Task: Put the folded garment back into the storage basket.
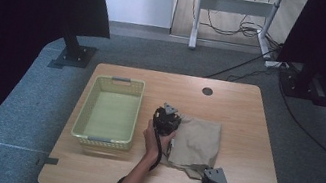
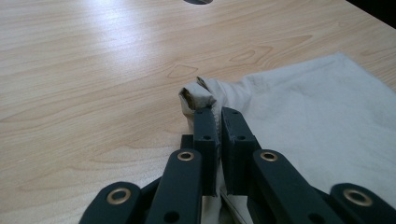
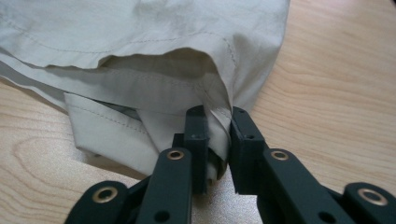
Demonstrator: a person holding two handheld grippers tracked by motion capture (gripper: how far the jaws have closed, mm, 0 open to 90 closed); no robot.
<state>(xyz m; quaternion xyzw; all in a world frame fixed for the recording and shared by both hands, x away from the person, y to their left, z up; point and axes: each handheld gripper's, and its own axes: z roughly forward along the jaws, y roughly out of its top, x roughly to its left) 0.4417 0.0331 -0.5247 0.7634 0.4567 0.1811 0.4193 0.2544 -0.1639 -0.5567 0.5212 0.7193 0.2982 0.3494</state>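
A beige folded cloth (image 1: 197, 143) lies on the wooden table (image 1: 248, 116), right of centre. My left gripper (image 1: 167, 118) is at the cloth's far left corner, shut on a bunched bit of the cloth (image 2: 198, 95); the left gripper (image 2: 218, 119) has its jaws pressed together with fabric between them. My right gripper (image 1: 215, 181) is at the cloth's near right corner. In the right gripper view the right gripper (image 3: 218, 122) is shut on a hem of the cloth (image 3: 154, 84), whose layers lift slightly off the table.
A pale green plastic basket (image 1: 109, 111) stands empty at the table's left. A round cable hole (image 1: 207, 90) sits near the far edge. Beyond the table are a grey carpet, black stands (image 1: 74, 53) and a desk frame with cables (image 1: 235, 18).
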